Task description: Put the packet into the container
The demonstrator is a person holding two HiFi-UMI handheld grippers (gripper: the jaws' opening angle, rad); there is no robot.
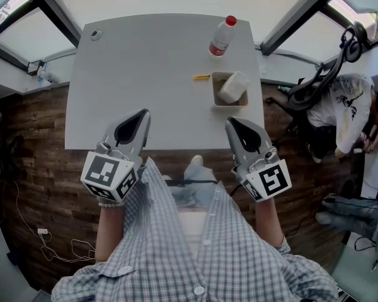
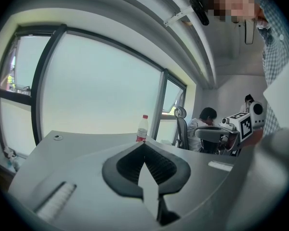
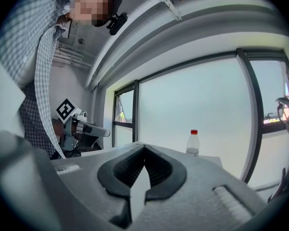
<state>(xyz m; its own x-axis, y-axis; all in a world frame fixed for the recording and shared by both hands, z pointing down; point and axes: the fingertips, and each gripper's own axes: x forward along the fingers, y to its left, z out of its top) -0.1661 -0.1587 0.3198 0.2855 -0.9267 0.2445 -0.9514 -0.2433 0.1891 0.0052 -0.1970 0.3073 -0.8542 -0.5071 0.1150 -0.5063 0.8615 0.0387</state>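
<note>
The white packet [image 1: 234, 86] lies inside the tan open container [image 1: 217, 100], at the right side of the grey table [image 1: 145, 61]. My left gripper [image 1: 140, 114] hovers over the table's near edge, left of centre, shut and empty. To its right, my right gripper [image 1: 232, 124] is at the same edge, just in front of the container, also shut and empty. In the left gripper view the left gripper's [image 2: 144, 145] jaws meet at the tip with nothing between them. The right gripper view shows the same for the right gripper [image 3: 144, 148]. Both cameras point above the table, so the container is hidden from them.
A clear bottle with a red cap [image 1: 222, 38] stands behind the container; it also shows as the bottle [image 2: 142, 128] and the bottle [image 3: 193, 143]. A small yellow item [image 1: 201, 77] lies left of the container. A person [image 1: 343, 109] sits at the right by an office chair [image 1: 309, 90].
</note>
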